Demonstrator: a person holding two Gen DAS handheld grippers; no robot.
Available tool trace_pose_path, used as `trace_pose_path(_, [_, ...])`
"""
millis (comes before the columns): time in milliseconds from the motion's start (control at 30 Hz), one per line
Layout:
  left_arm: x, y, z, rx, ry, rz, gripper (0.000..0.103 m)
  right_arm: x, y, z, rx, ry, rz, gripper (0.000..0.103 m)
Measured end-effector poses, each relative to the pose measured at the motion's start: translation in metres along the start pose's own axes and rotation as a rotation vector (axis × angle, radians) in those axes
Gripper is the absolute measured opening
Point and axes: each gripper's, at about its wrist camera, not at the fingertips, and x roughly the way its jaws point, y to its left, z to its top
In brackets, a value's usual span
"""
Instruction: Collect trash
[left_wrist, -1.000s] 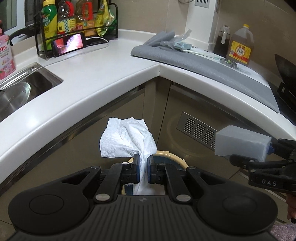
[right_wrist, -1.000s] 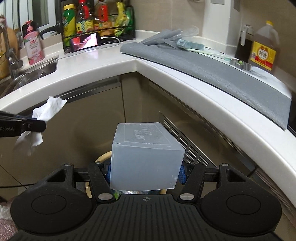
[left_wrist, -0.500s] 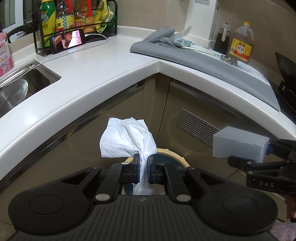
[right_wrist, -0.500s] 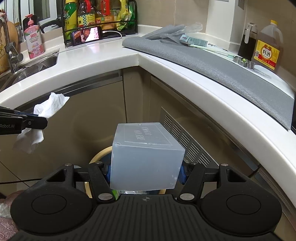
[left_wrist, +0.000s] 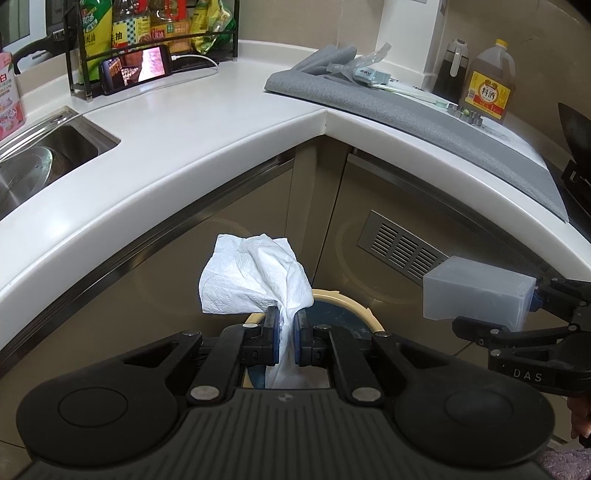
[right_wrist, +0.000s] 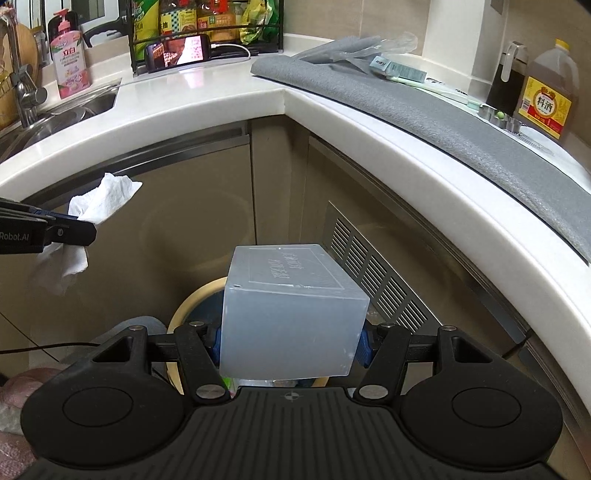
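The left claw (left_wrist: 285, 329) was clenched on a crumpled white paper tissue (left_wrist: 255, 275), its blue pads pinching a narrow twist of it while the bulk fanned out above and a tail hung below. The right claw (right_wrist: 291, 341) was grasping a translucent grey-white rectangular plastic box (right_wrist: 291, 314) across its width. Both were held below the edge of the white corner bench (left_wrist: 207, 147), above a round bin with a cream rim and dark liner (left_wrist: 351, 308) standing on the floor by the cabinet doors.

The main risk lay in the release. The tissue was light and loose, so it could cling to a pad or drift past the rim, since much of it sat toward the bin's near-left edge. The box looked wide against the bin's mouth; dropped off-centre or tilted, it might catch on the rim and tip out, or bounce off rubbish already inside. With both claws close together, they could also knock each other.
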Motion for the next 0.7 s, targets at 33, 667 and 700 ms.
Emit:
trace_pose_path(33, [0.001, 0.001, 0.000, -0.002, 0.003, 0.000, 0.008, 0.002, 0.001, 0.000, -0.005, 0.003, 0.000, 0.064])
trace_pose_path(667, [0.058, 0.007, 0.001, -0.029, 0.107, 0.004, 0.008, 0.064, 0.017, 0.001, -0.076, 0.142, 0.004, 0.064])
trace_pose_path(700, [0.062, 0.007, 0.001, -0.030, 0.113, 0.005, 0.008, 0.068, 0.018, 0.001, -0.080, 0.151, 0.005, 0.064])
